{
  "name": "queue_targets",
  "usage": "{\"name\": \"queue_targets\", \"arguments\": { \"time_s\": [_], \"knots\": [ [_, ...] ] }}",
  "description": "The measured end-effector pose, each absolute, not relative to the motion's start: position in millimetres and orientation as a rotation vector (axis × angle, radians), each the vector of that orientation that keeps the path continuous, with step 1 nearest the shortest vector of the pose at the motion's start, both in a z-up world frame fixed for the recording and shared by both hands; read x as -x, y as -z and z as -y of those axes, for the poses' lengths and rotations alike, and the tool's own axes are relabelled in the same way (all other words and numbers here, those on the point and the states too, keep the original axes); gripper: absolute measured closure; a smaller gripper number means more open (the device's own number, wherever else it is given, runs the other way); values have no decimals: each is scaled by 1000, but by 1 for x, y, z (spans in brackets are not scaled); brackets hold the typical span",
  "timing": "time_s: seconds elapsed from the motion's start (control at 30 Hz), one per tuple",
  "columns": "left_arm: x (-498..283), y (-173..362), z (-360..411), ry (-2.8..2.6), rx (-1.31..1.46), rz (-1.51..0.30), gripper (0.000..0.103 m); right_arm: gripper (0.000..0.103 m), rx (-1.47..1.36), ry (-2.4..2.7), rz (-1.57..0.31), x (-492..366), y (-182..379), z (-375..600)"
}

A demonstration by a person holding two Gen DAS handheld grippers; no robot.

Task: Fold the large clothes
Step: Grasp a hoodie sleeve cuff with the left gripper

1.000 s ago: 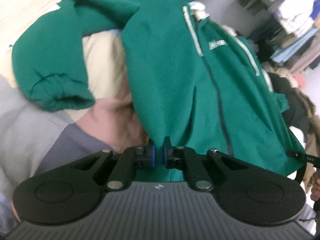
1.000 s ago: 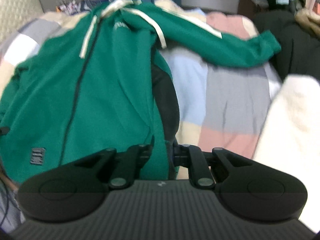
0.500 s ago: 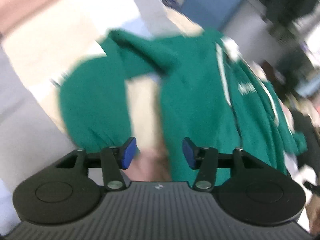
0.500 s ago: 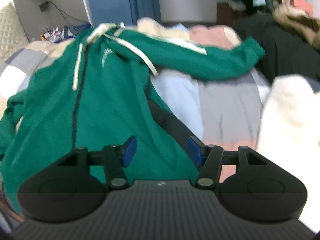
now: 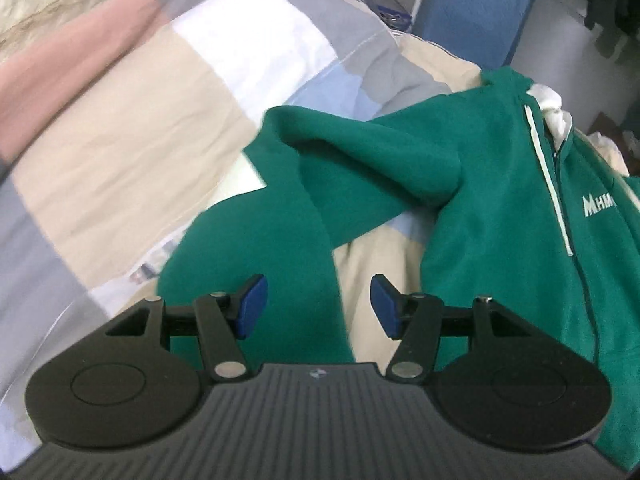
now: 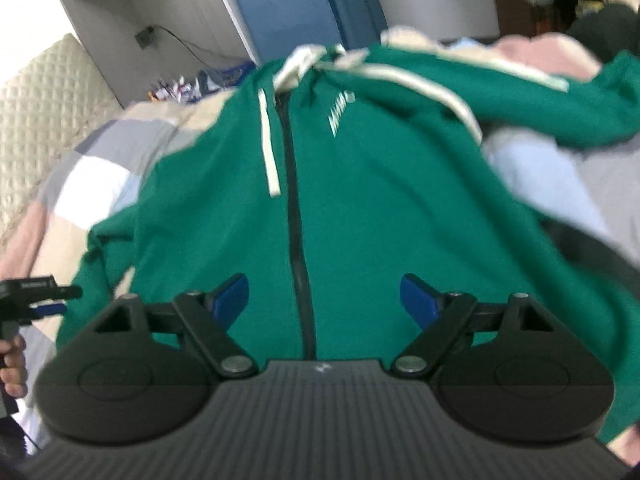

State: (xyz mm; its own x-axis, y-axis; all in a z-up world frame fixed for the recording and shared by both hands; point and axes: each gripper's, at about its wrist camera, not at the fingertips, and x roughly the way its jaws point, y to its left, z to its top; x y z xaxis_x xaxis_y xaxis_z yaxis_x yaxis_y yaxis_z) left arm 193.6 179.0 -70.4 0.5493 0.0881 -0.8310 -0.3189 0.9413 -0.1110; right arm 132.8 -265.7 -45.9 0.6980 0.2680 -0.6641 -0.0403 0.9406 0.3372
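Green zip hoodie (image 6: 360, 208): spread front-up on the patchwork duvet (image 5: 120, 152) of a bed, zip closed, white drawstrings (image 6: 269, 144) at the collar, white chest lettering (image 5: 598, 205).

Left sleeve (image 5: 304, 232): bent back on itself, cuff end toward 6 o'clock in the left wrist view. Right sleeve (image 6: 560, 108): stretched out toward 2 o'clock in the right wrist view.

Left hand-held gripper (image 5: 319, 306): jaws spread wide, gripping nothing, above the sleeve.

Right hand-held gripper (image 6: 325, 300): jaws spread wide, gripping nothing, over the lower zip.

Containers: none discernible.
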Motion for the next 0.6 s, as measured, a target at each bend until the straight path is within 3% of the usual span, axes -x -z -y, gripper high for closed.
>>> {"name": "queue_targets", "arguments": {
  "time_s": [0.17,0.33,0.4,0.53,0.6],
  "knots": [
    [-226,104,-171,-303,172,-994,40,19,-188,-112,-803,-142,79,259],
    [-258,127,-180,-434,98,-1049,41,19,-269,-138,-801,-157,81,265],
    [-262,132,-185,-466,88,-1056,50,19,-247,-125,-795,-165,81,261],
    [-263,128,-196,-484,41,-1091,89,19,-199,-109,-783,-178,86,256],
    [-268,119,-205,-491,1,-1103,94,19,-212,-114,-792,-181,88,259]
  ]
}}
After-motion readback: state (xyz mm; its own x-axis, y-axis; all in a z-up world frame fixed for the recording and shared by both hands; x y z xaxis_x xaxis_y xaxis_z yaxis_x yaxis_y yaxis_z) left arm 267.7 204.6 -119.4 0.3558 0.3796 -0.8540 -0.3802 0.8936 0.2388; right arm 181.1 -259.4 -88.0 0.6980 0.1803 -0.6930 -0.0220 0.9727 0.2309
